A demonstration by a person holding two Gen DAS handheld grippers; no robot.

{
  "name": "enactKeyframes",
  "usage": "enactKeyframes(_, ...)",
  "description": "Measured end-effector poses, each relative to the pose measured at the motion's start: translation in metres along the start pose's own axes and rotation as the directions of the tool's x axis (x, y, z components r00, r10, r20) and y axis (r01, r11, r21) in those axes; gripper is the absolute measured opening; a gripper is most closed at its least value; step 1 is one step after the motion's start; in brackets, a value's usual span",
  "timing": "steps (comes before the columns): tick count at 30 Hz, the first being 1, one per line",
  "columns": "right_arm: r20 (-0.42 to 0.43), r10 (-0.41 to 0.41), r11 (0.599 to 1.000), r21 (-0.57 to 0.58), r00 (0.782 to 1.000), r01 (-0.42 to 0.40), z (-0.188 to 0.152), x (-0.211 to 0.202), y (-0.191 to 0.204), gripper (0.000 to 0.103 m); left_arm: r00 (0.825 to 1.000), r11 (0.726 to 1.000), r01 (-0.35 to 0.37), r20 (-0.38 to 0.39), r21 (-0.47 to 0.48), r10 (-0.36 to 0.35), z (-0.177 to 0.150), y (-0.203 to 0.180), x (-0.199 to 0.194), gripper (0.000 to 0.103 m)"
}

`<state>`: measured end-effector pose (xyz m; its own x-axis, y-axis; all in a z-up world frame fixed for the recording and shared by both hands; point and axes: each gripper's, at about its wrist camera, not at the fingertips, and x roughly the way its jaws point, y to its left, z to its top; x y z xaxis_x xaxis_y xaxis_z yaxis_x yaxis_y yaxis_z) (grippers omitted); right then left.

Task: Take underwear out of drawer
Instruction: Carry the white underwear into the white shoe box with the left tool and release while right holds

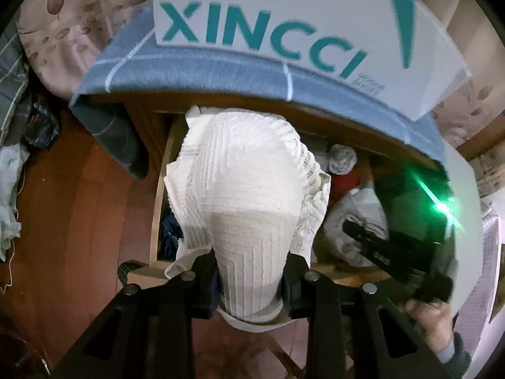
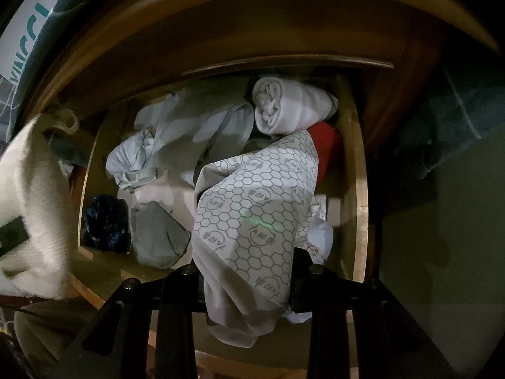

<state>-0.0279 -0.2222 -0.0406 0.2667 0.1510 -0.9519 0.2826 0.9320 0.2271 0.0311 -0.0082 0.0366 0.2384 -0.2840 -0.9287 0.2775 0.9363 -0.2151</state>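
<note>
The left gripper (image 1: 249,271) is clamped on white ribbed underwear (image 1: 243,189), held up over the open wooden drawer (image 1: 159,189); the right gripper (image 2: 246,279) pinches a honeycomb-printed garment (image 2: 258,208) above the drawer's heap. Farther in lie a rolled white cloth (image 2: 293,107) and a red item (image 2: 328,148); a white XINCCI box (image 1: 284,22) sits on the blue bedspread (image 1: 202,69) beyond.

Ribbed, matt white knit on the underwear (image 1: 249,208), lacy openwork along its edge. Thin, smooth cloth printed with grey hexagons on the second pair (image 2: 255,221). Pale, unvarnished wood on the drawer (image 2: 359,170) walls; darker, glossy varnish on the cabinet front (image 2: 221,47). Polished reddish wood on the floor (image 1: 79,205). Matt black plastic on the left claw (image 1: 249,287), with dull metal screw heads. Smooth white card on the box (image 1: 284,9).
</note>
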Motion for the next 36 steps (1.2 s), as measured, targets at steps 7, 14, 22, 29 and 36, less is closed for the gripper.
enactKeyframes(7,0.021,-0.016,1.000,-0.013,1.000,0.017,0.001,0.000,0.002,0.030,0.998,0.998,0.002,0.069,0.067,-0.007,-0.005,-0.012,-0.049,0.030)
enactKeyframes(14,0.028,-0.015,1.000,-0.016,1.000,0.015,0.000,-0.003,0.001,0.030,0.982,0.996,0.014,0.188,0.091,-0.031,0.004,-0.012,-0.118,0.030)
enactKeyframes(22,0.028,-0.014,1.000,-0.016,1.000,0.014,0.001,-0.003,0.002,0.030,0.936,0.993,0.024,0.348,0.112,-0.061,0.053,-0.017,-0.193,0.030)
enactKeyframes(29,0.025,-0.011,1.000,-0.008,1.000,0.011,0.001,-0.001,0.001,0.030,0.882,0.985,-0.048,0.469,0.166,-0.036,0.127,-0.039,-0.228,0.030)
enactKeyframes(36,0.015,0.004,1.000,-0.011,1.000,-0.004,-0.001,-0.001,0.001,0.030,0.891,0.979,-0.106,0.453,0.171,0.017,0.197,-0.050,-0.178,0.030)
